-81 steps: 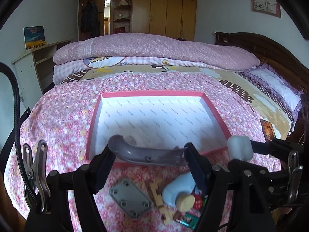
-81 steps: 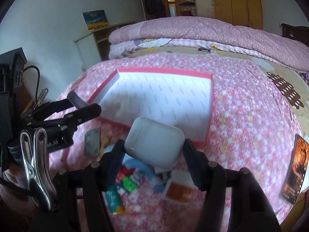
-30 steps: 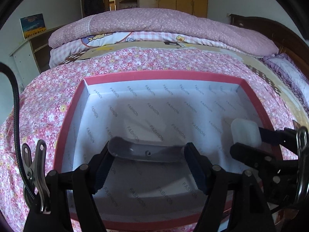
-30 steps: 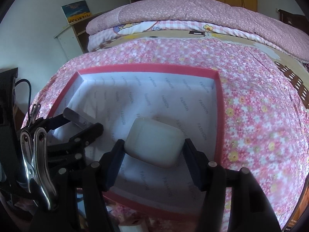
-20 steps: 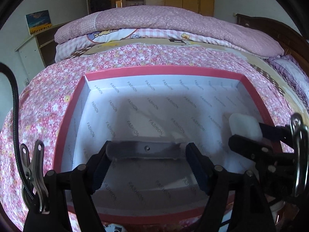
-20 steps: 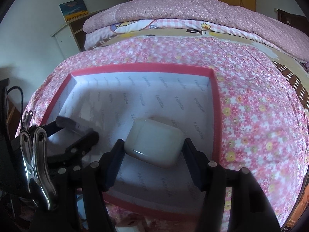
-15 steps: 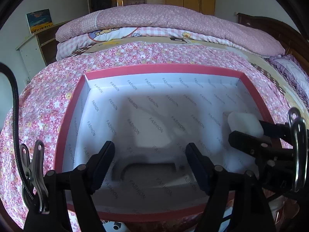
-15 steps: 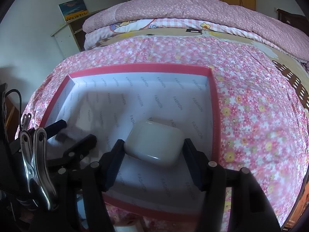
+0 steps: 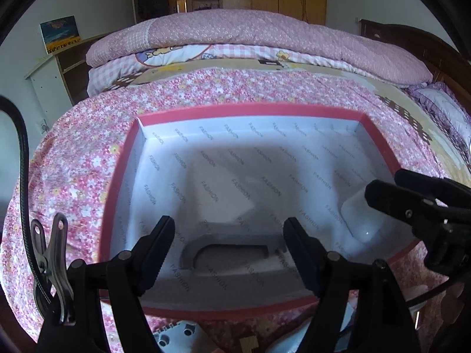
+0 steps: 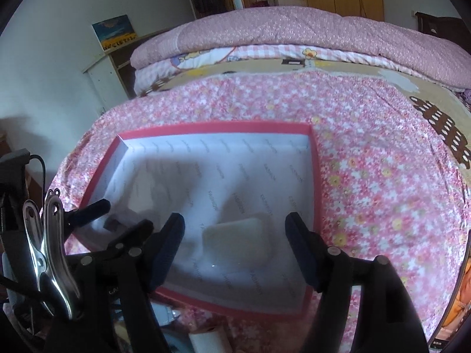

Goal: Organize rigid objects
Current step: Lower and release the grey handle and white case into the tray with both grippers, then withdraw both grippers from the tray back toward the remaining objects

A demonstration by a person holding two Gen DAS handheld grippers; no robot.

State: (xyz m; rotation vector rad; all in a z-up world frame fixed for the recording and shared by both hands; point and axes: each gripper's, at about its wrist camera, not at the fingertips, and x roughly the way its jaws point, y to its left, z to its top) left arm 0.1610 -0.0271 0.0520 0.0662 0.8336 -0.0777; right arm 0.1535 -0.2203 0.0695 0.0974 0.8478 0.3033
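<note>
Now both my grippers, left gripper (image 9: 228, 245) and right gripper (image 10: 235, 242), hang with jaws open over the box (image 9: 117, 176); withdrawing low could snag the handle (image 9: 232, 253) or case (image 10: 238, 239).

**Both pieces released into the box**

My left gripper (image 9: 228, 250) no longer clamps the grey curved handle (image 9: 232, 254); 2.7 s ago it held it above the loose items in front of the red box (image 9: 117, 176), and now the handle lies on the box's white lining just beyond and between my spread fingers, which stand clear of it.

My right gripper (image 10: 234, 247) has likewise let go of the white earbud case (image 10: 238, 235). Half a second ago the jaws still pinched it; now they are parted wide and the case rests on the box floor between them, touching neither.
</note>
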